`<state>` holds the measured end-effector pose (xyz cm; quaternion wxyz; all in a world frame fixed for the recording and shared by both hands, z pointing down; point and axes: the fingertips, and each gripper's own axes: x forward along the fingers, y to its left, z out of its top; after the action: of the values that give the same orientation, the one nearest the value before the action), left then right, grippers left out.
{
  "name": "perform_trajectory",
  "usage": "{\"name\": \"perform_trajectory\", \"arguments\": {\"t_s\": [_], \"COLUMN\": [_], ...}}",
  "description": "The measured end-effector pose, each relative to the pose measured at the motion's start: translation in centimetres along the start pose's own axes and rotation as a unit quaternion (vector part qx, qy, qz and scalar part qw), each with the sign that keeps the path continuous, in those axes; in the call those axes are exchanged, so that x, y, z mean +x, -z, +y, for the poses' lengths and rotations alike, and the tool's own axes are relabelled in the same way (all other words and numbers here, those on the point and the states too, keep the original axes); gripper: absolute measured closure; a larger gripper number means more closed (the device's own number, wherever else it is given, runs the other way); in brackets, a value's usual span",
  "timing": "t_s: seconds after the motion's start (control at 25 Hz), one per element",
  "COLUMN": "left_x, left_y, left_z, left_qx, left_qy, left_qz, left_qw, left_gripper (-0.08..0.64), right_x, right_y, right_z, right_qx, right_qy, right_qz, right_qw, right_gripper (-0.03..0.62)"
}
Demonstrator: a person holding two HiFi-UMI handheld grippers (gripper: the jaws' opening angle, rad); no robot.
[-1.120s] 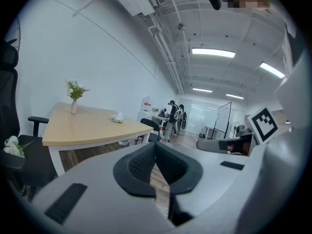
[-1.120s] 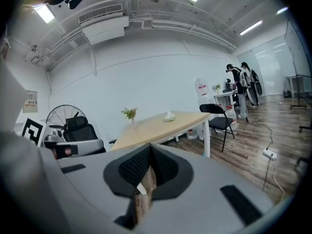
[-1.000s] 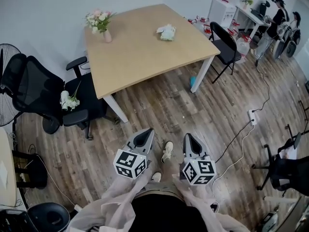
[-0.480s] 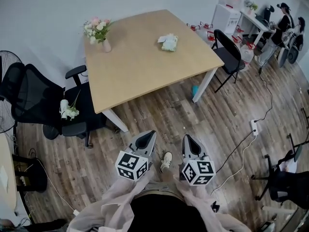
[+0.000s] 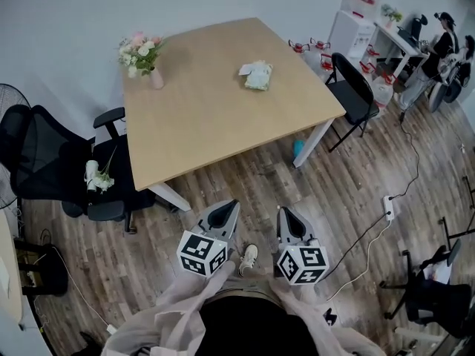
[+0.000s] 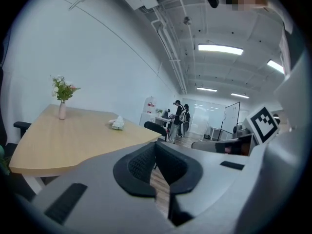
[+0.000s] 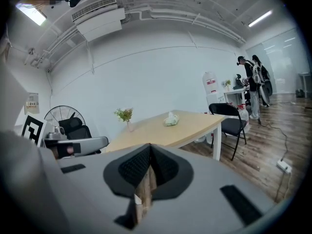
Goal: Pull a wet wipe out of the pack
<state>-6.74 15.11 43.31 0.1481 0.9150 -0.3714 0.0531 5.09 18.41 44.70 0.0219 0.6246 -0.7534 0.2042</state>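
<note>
The wet wipe pack (image 5: 257, 75), pale green with a white wipe sticking out of its top, lies on the far right part of the light wooden table (image 5: 208, 124). It also shows small in the left gripper view, as the pack (image 6: 117, 124), and in the right gripper view, as the pack (image 7: 171, 120). My left gripper (image 5: 227, 211) and right gripper (image 5: 285, 215) are held side by side over the wood floor, well short of the table's near edge. Both point toward the table. Both are shut with nothing between their jaws.
A pink vase of flowers (image 5: 141, 54) stands at the table's far left corner. A black office chair (image 5: 52, 162) with white flowers (image 5: 95, 178) on its seat is left of the table. Right of it are a black folding chair (image 5: 352, 84), a floor power strip (image 5: 388, 206) and people (image 5: 445, 39).
The table has come nearer in the head view and the person's foot has stepped forward. Both grippers were carried along toward the table and stayed shut.
</note>
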Motion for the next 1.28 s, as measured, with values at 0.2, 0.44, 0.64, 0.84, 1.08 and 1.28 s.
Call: {"name": "perform_trajectory", "arguments": {"t_s": [0.2, 0.44, 0.64, 0.84, 1.08, 1.28], "left_x": [3.1, 5.5, 6.5, 6.5, 6.2, 6.4], "left_y": [-0.4, 0.0, -0.1, 0.0, 0.5, 0.9], "left_z": [0.7, 1.2, 1.3, 1.6, 1.6, 1.8], "left_qx": [0.001, -0.002, -0.006, -0.005, -0.011, -0.014], "left_qy": [-0.008, -0.018, -0.028, -0.038, -0.041, -0.037], "left_qz": [-0.003, -0.003, -0.003, 0.000, 0.007, 0.014], "left_qw": [1.0000, 0.9998, 0.9996, 0.9993, 0.9991, 0.9991], "left_gripper": [0.551, 0.551, 0.551, 0.551, 0.551, 0.551], "right_x": [2.3, 4.2, 4.8, 4.7, 4.5, 5.0], "right_y": [-1.2, -1.3, -1.1, -0.7, -0.2, -0.1], "right_z": [-2.0, -3.7, -4.9, -5.4, -5.2, -5.1], "right_qx": [-0.007, -0.010, -0.001, 0.004, 0.009, 0.013], "right_qy": [-0.011, -0.025, -0.029, -0.031, -0.034, -0.031], "right_qz": [0.001, 0.007, 0.014, 0.020, 0.027, 0.028], "right_qw": [1.000, 1.000, 0.999, 0.999, 0.999, 0.999], "right_gripper": [0.581, 0.581, 0.581, 0.581, 0.581, 0.581]}}
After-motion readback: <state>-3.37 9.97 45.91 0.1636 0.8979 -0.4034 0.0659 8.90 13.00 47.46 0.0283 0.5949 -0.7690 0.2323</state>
